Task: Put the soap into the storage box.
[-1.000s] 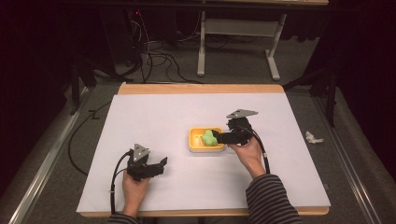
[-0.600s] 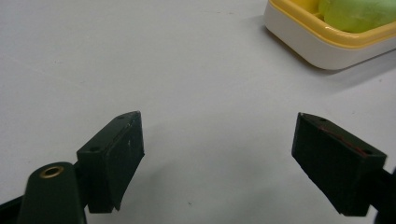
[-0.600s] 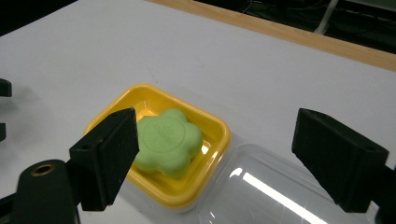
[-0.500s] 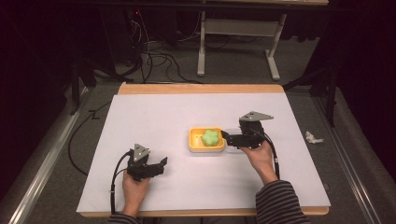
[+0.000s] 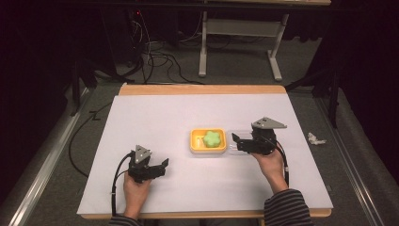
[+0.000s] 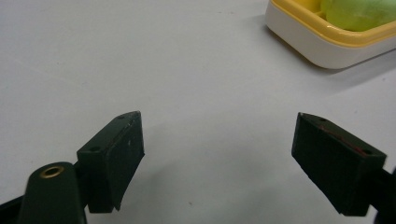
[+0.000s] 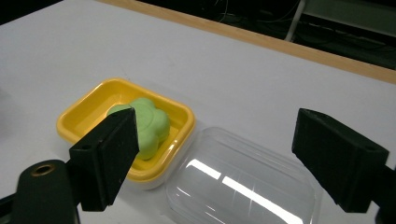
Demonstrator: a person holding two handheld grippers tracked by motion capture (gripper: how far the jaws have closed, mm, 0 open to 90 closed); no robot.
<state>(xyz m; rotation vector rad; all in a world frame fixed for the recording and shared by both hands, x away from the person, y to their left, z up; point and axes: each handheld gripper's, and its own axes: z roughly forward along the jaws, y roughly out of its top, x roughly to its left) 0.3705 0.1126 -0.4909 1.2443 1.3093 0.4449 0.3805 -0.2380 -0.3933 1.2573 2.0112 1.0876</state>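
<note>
So the green soap (image 5: pixel 212 138) sits inside the yellow dish (image 5: pixel 194 143), mid-table and a bit right of centre, with the clear lid (image 7: pixel 243 182) lying flat on the sheet right beside the dish, touching or almost touching its edge. Looks like the soap was dropped in first and the lid is parked close so it can go on next, though that's a guess.

The right gripper (image 5: pixel 234 139) hangs just over the lid with its jaws wide apart and nothing between them; they've just been opening. The left gripper (image 5: pixel 164 163) rests near the front edge, jaws spread too, holding nothing, probably just waiting its turn.

The table (image 5: pixel 155 117) has a plain white sheet over a wooden top. Around it the room is dark: grey carpet, cables (image 5: pixel 155 56) on the floor behind, a white desk frame (image 5: pixel 240 33), and a crumpled scrap (image 5: pixel 315 139) off to the right.
</note>
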